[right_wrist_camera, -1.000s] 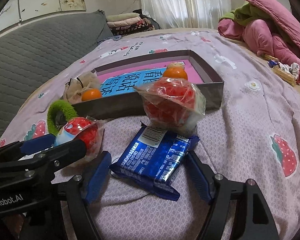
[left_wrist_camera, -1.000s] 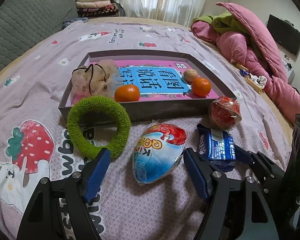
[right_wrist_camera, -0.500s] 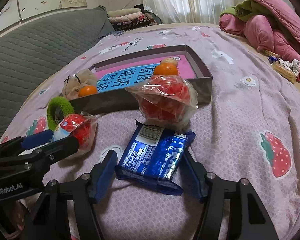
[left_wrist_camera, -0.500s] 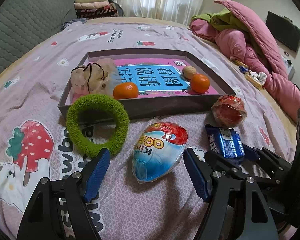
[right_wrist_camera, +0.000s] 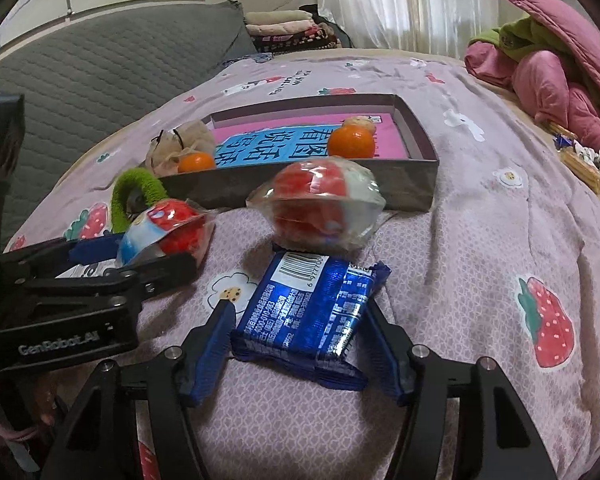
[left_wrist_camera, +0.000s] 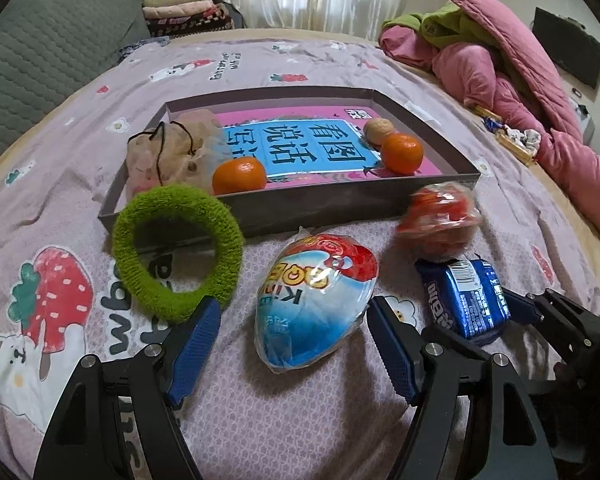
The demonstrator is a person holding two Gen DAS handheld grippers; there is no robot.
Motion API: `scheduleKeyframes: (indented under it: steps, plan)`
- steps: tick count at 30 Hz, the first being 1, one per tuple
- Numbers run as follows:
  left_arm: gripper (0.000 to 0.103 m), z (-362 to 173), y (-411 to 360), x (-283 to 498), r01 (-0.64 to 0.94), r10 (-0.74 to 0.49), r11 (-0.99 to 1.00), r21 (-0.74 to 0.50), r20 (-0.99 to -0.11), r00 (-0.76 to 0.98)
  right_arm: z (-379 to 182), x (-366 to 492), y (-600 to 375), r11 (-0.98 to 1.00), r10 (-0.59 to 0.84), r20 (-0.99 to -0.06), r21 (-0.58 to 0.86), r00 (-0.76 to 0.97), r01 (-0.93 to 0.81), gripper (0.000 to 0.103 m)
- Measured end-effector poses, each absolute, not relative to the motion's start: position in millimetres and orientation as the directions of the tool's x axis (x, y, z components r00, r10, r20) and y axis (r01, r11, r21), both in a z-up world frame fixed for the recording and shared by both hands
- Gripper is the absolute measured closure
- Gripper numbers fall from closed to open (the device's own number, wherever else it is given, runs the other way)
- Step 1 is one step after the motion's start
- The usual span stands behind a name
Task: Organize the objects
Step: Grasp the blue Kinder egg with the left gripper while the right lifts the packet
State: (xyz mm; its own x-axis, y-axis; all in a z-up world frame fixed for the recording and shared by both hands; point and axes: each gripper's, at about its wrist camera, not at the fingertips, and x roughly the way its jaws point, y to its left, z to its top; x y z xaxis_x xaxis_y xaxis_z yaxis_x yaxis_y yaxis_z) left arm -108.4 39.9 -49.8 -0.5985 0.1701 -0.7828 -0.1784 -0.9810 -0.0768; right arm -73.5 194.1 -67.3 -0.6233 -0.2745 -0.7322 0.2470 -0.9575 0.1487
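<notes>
L wrist view: my left claw (left_wrist_camera: 294,334) sits spread wide around the egg-shaped snack pack (left_wrist_camera: 314,300) on the bed (left_wrist_camera: 80,184) – pads not touching it. Green ring (left_wrist_camera: 176,252) leans on the tray (left_wrist_camera: 340,208).

R wrist view: right claw (right_wrist_camera: 300,340) clamped on the blue biscuit pack (right_wrist_camera: 312,312), w/ the red wrapped ball (right_wrist_camera: 320,208) just beyond – near the tray's front wall.

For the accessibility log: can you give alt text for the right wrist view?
The right gripper closes on a blue snack packet lying on a strawberry-print bedspread. Beyond it sit a red wrapped ball and a grey tray holding two oranges.
</notes>
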Motion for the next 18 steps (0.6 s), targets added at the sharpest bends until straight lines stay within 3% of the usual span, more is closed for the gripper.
scheduleKeyframes:
  steps: [3, 6, 18]
  plan:
    - [0.030, -51.2, 41.0, -109.0, -0.181, 0.173, -0.980, -0.078, -0.782, -0.599, -66.9, -72.1, 194.5, -0.956, -0.279, -0.730, 0.148, -0.623, 0.255, 0.040]
    - [0.048, -52.6, 44.0, -109.3, -0.201, 0.197, -0.975, -0.094, -0.780, -0.593, -65.8, -70.7, 193.0, -0.954, -0.281, -0.727, 0.141, -0.626, 0.264, 0.040]
    - [0.048, -38.2, 34.7, -98.7, -0.197, 0.235, -0.970, -0.142, -0.746, -0.623, -55.4, -63.9, 189.0, -0.953, -0.272, -0.696, 0.101, -0.665, 0.285, 0.040]
